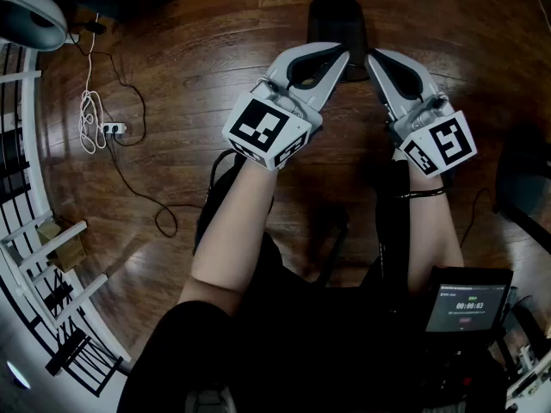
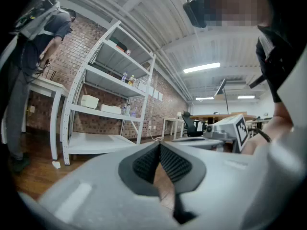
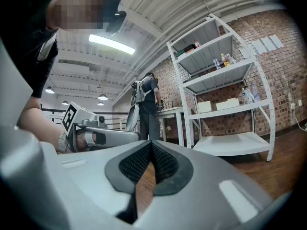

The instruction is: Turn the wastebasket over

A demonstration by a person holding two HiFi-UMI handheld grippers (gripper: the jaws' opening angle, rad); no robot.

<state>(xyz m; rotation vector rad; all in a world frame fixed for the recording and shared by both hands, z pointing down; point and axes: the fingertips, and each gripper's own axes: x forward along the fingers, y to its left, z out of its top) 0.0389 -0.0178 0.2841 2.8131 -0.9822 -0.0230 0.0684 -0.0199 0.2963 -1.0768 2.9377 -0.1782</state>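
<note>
This looks like a big work room, a lab or workshop, not a home. The walls (image 3: 283, 66) are bare brick and the floor (image 1: 189, 50) is dark wood. Tall white metal shelves (image 2: 115, 83) hold boxes (image 2: 89, 101) and bottles (image 2: 125, 76). Long lights (image 2: 201, 67) hang under a ribbed white roof (image 2: 158, 13). There is a work table (image 2: 43, 86), an office chair (image 2: 190, 123) far back, and a power strip (image 1: 113, 128) on the floor.

**Grey tools, black clothes**

The left tool (image 1: 341, 54) and right tool (image 1: 372, 58) are pale grey shells with black ribbed pads (image 2: 146, 164). Each bears a white cube (image 1: 267, 132) printed with black square markers. Black clothing (image 1: 284, 334) covers the lap, and a thin black band (image 1: 424, 194) rings the right wrist.
</note>
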